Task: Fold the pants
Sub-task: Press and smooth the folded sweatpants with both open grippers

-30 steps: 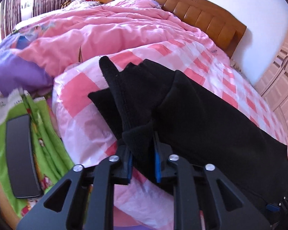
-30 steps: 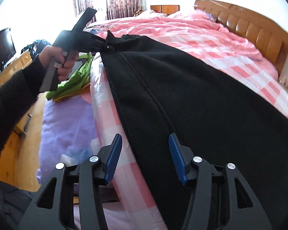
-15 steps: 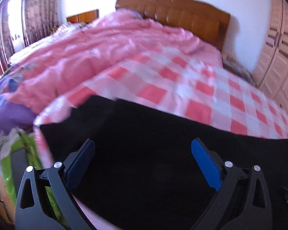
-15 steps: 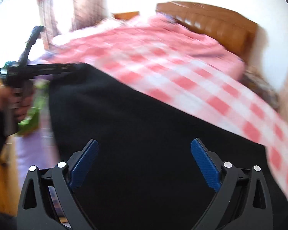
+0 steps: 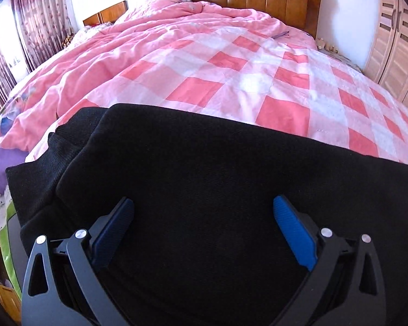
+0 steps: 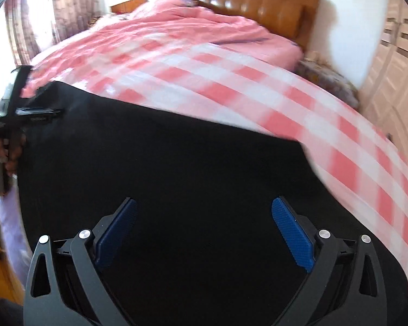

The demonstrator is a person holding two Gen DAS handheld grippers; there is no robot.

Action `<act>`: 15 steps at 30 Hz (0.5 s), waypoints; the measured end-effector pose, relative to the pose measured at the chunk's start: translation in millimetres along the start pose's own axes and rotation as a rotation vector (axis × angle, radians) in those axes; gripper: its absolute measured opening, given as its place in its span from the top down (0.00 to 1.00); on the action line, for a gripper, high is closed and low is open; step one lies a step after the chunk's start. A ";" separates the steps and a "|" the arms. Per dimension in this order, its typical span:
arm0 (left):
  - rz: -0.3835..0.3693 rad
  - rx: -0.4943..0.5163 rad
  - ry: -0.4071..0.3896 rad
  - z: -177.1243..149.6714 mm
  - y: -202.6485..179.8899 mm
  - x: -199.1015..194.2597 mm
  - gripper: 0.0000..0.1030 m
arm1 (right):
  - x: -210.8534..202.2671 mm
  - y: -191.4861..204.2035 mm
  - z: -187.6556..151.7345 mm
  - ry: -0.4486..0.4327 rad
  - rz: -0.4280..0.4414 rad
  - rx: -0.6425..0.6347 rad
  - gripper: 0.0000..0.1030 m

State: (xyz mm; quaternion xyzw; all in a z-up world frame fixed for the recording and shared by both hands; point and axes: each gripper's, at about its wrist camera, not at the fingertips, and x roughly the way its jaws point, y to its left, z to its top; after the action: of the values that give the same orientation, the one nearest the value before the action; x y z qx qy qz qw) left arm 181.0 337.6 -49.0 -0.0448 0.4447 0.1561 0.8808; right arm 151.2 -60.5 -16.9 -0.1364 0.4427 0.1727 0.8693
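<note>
Black pants lay flat on the checked bedspread, long axis running crosswise under both tools. Left gripper and right gripper hovered above, jaws spread wide, empty; left nearer the layered end.

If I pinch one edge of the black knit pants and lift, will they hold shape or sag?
The black knit pants will probably sag: their layers already drape softly at the left corner. The thick-looking weave suggests some weight, so a one-point lift may bunch. The fuzzy surface likely grips the pink checked bedspread rather than sliding.
</note>
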 end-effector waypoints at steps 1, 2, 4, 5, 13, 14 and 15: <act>0.005 0.002 -0.001 -0.1 -0.8 0.5 0.01 | 9.9 -18.4 -12.9 0.055 -0.008 0.039 0.04; 0.009 0.000 0.004 1.0 -1.5 0.8 0.01 | 7.1 -36.7 -19.4 0.037 0.085 0.109 0.04; 0.020 0.001 0.015 3.0 -2.4 1.1 0.01 | -2.6 -47.0 -24.5 0.052 0.044 0.115 0.04; 0.041 -0.008 0.031 4.7 -3.6 -1.6 0.01 | -8.8 -48.8 -27.1 0.070 -0.049 0.086 0.04; -0.213 0.272 -0.116 -10.3 -145.7 -103.9 0.02 | -73.8 -91.3 -83.8 -0.030 -0.051 0.191 0.04; -0.262 0.330 -0.096 -14.2 -173.9 -103.5 0.02 | -74.0 -93.6 -87.9 -0.027 -0.058 0.203 0.04; -0.302 0.398 -0.074 -19.9 -212.1 -102.1 0.02 | -73.0 -94.8 -90.9 -0.024 -0.061 0.215 0.04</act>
State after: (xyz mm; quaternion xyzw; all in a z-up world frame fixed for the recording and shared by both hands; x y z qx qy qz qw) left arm 175.8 108.4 7.8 0.0690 0.4226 -0.0663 0.9013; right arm 85.4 -194.7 -1.2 -0.0536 0.4437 0.0993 0.8890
